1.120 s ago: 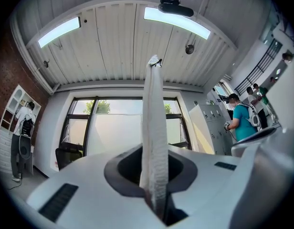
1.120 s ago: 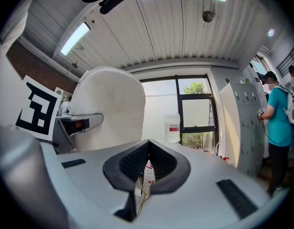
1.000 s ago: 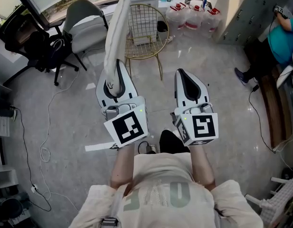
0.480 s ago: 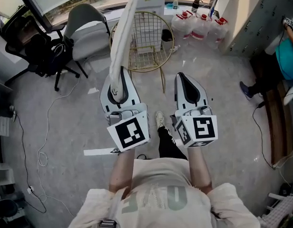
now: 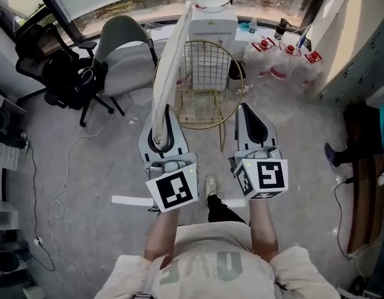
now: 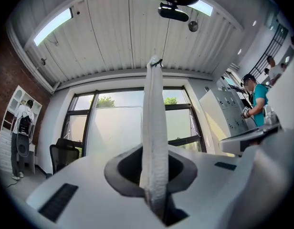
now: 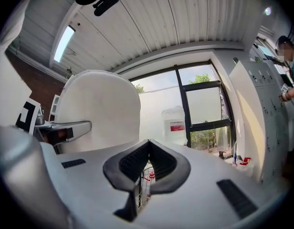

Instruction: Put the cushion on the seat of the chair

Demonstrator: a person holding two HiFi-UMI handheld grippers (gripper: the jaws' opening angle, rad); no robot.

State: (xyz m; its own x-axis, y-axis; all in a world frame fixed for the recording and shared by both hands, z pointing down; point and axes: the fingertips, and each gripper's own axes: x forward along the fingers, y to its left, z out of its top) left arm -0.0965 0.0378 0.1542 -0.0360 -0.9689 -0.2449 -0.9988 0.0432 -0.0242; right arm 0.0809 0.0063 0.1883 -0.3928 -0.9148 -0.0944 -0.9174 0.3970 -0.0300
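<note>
A flat white cushion (image 5: pixel 170 67) stands on edge, rising from my left gripper (image 5: pixel 158 139), which is shut on its lower rim. In the left gripper view the cushion (image 6: pixel 154 123) shows as a narrow upright strip pinched between the dark pads. The gold wire chair (image 5: pixel 207 101) stands just beyond both grippers, its seat bare. My right gripper (image 5: pixel 251 120) is beside the left one, shut with nothing in it. In the right gripper view the cushion's broad face (image 7: pixel 99 111) fills the left, and chair wire shows through the slit under the closed tips (image 7: pixel 147 149).
A grey shell chair (image 5: pixel 123 48) and a black office chair (image 5: pixel 52 61) stand at the left. A water dispenser (image 5: pixel 207 14) is behind the gold chair, with water jugs (image 5: pixel 282 58) to its right. Cables (image 5: pixel 58 204) and a paper strip (image 5: pixel 133 201) lie on the floor.
Both grippers have moved forward toward the gold chair, which now lies right in front of them. The cushion stays held upright in the left gripper.
</note>
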